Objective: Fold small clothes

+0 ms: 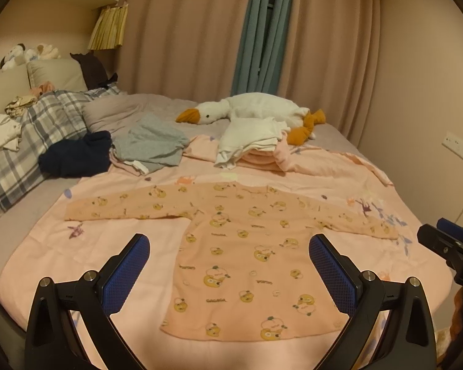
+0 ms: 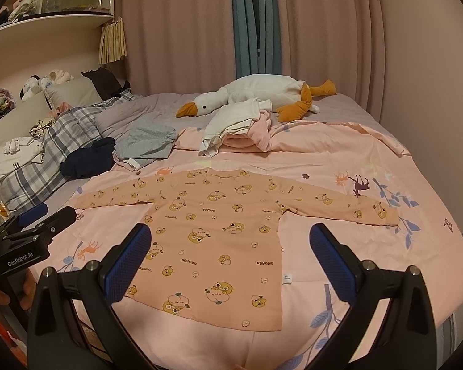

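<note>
A small peach long-sleeved shirt (image 1: 240, 246) with yellow cartoon prints lies flat on the pink quilt (image 1: 114, 246), sleeves spread out to both sides. It also shows in the right wrist view (image 2: 219, 234). My left gripper (image 1: 230, 246) is open and empty, held above the shirt's lower half. My right gripper (image 2: 231, 240) is open and empty, above the shirt's body. Each gripper shows at the edge of the other's view: the right gripper (image 1: 447, 240) at right, the left gripper (image 2: 43, 215) at left.
A plush goose (image 1: 256, 111) lies at the back of the bed. Folded white and pink clothes (image 1: 253, 145), a grey garment (image 1: 151, 145) and a dark navy garment (image 1: 77, 154) lie beyond the shirt. A plaid pillow (image 1: 31, 141) is at left. Curtains and a wall stand behind.
</note>
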The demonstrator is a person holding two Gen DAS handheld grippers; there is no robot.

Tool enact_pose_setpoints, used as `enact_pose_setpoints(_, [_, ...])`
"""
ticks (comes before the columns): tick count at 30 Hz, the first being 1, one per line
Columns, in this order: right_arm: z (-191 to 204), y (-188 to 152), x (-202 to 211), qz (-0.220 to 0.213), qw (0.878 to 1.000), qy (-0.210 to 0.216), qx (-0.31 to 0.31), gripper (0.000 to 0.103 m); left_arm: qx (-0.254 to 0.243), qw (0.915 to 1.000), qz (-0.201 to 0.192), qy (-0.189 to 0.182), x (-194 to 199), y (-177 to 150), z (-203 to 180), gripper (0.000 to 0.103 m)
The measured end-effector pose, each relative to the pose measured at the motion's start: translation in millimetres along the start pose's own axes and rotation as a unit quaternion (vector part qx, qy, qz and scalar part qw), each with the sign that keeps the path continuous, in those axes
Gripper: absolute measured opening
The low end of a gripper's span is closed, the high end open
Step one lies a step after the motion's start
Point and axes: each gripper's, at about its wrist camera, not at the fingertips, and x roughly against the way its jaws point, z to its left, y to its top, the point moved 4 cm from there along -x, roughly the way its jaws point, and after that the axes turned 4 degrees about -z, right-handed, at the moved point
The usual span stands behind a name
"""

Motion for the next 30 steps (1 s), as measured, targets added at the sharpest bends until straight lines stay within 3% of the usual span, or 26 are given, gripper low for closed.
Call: enact_pose_setpoints(30, [4.8, 0.0, -4.3, -0.003, 1.000, -0.003, 0.003, 0.103, 0.000, 0.9998, 0.010, 0.019, -4.2, -1.4, 5.5, 0.102])
